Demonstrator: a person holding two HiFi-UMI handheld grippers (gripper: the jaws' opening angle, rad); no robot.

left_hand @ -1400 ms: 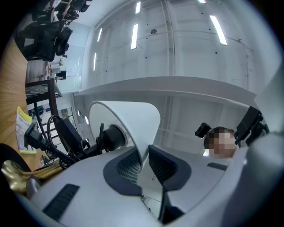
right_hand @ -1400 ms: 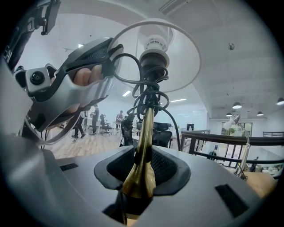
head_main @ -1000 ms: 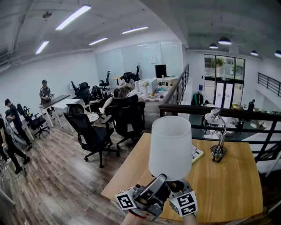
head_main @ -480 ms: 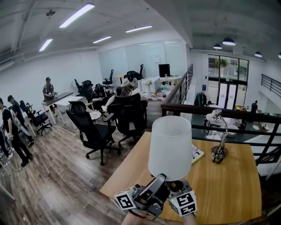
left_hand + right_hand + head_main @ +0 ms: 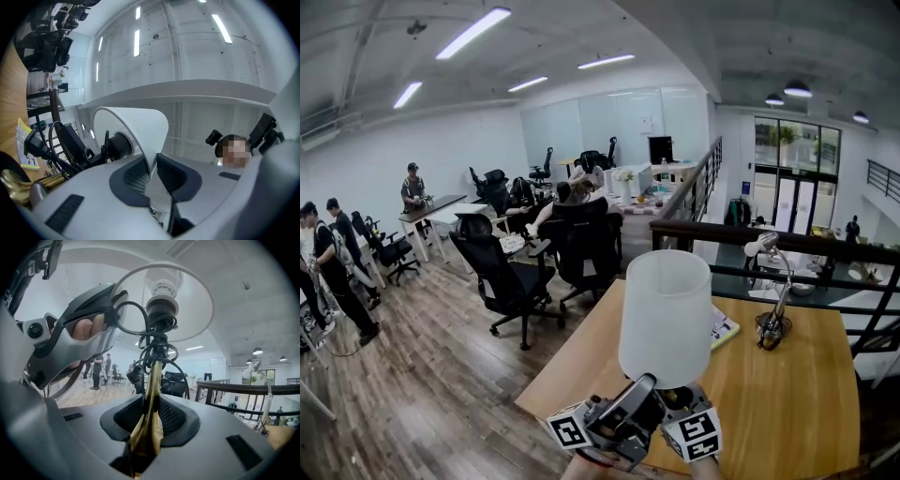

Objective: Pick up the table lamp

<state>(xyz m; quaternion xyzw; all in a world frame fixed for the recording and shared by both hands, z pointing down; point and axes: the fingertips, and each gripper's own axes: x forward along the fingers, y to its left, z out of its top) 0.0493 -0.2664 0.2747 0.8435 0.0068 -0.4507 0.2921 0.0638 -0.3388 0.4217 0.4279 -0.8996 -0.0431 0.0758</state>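
Table lamp [image 5: 664,314] held upright over the near edge of the wooden counter [image 5: 787,394]. White shade [image 5: 136,126] pinched at its rim by the left gripper [image 5: 151,174]; brass stem [image 5: 152,380] clamped by the right gripper [image 5: 149,420], just closed further onto it. Lamp base hidden behind the marker cubes in the head view; book [image 5: 722,328] half covered by the shade, second desk lamp [image 5: 769,328] near the far counter edge.
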